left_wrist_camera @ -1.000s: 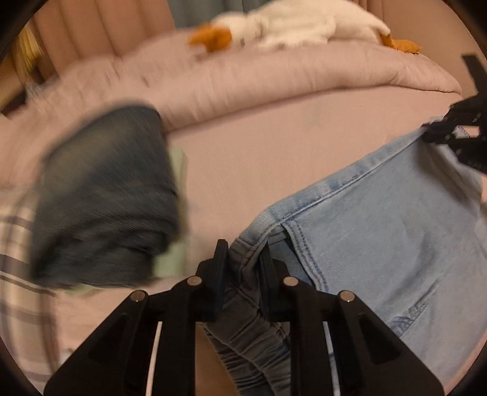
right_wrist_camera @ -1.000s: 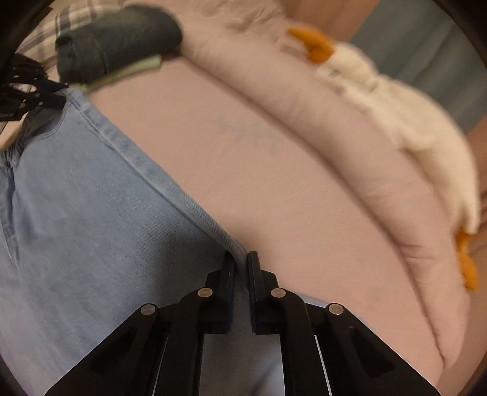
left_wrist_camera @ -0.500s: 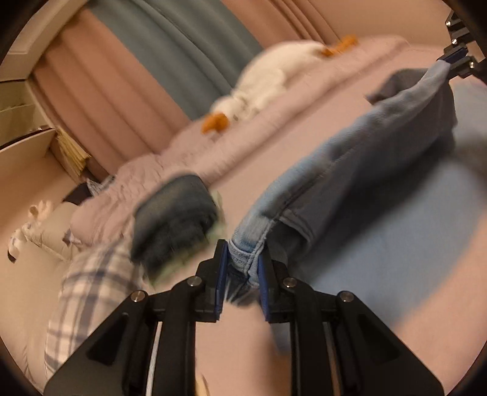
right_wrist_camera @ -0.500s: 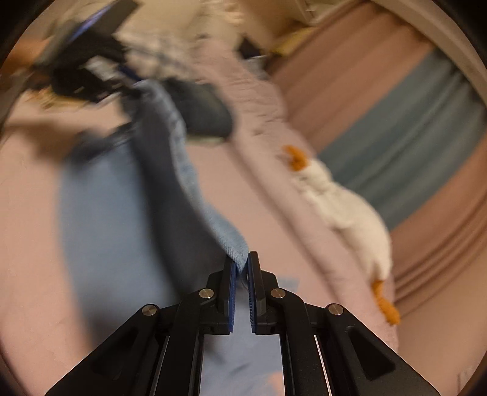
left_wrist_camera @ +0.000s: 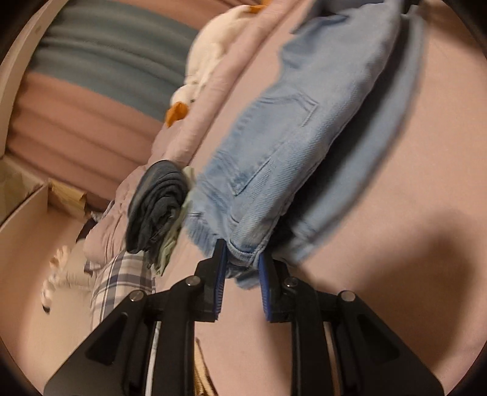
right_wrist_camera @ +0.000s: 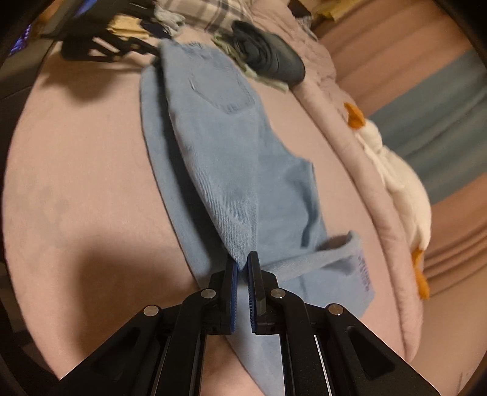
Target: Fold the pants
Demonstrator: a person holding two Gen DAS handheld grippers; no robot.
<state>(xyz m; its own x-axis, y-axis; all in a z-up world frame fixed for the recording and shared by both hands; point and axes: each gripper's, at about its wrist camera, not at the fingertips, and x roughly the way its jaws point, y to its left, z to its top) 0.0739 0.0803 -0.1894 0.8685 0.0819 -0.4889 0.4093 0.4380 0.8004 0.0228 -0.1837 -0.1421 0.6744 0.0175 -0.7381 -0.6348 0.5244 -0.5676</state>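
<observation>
Gripping light-blue jeans [right_wrist_camera: 225, 158] at both ends: my left gripper [left_wrist_camera: 240, 259] clamps the waistband, my right gripper [right_wrist_camera: 242, 268] pinches the leg fold, denim stretched between over the bed [right_wrist_camera: 79, 182].

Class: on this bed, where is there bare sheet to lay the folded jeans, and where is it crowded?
Bare pink sheet lies beside the light jeans, away from the duvet roll. Crowded: the far end, with dark folded jeans and plaid cloth.

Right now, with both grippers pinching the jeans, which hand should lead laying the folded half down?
Probably the left gripper: it clamps the bulky waistband of the jeans, lifted above the half lying on the bed. The right gripper pinches only a thin edge.
</observation>
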